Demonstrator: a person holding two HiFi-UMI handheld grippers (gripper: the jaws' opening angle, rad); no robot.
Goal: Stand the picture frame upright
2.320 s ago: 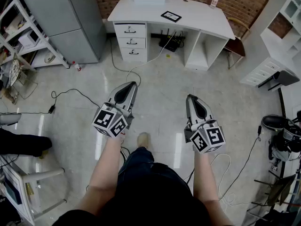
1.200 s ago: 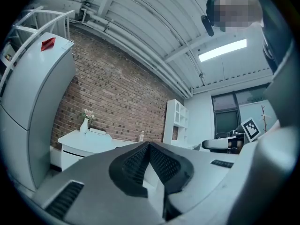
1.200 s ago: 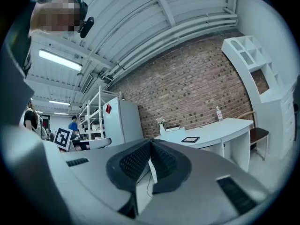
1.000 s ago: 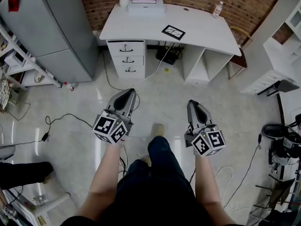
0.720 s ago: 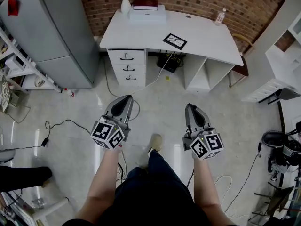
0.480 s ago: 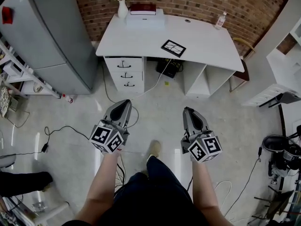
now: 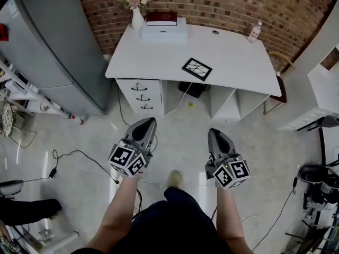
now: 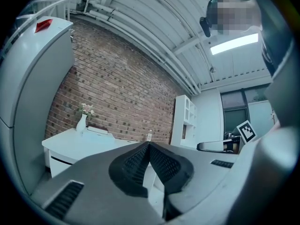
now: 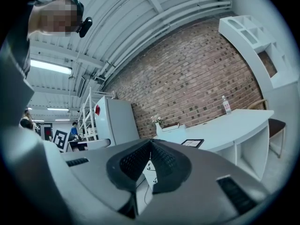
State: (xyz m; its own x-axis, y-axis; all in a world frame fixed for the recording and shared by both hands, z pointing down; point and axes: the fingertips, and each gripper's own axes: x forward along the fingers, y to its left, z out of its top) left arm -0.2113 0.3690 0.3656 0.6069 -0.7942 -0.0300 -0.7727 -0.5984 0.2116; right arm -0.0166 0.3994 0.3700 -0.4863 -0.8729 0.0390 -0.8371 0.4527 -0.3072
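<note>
1. Both grippers, left [image 7: 146, 123] and right [image 7: 216, 133], have their jaws closed together with nothing between them. They are held level over the floor [image 7: 180, 142], on the near side of the desk [image 7: 233, 62] and well apart from it.
2. One frame [image 7: 197, 69] lies flat on the desk, right of the middle and near its front edge.
3. Also on the desk are one vase [image 7: 136, 19], one box [image 7: 163, 32], one book [image 7: 161, 18] and one bottle [image 7: 255, 32].
4. That vase, at the far left corner, holds flowers [image 7: 132, 1]. The book lies on the box just right of it, and the bottle stands at the far right.
5. Three shut drawers [image 7: 142, 97] are stacked under the desk's left end, and two open bays [image 7: 226, 100] sit under its right.
6. One fridge [image 7: 53, 52] stands left of the desk.
</note>
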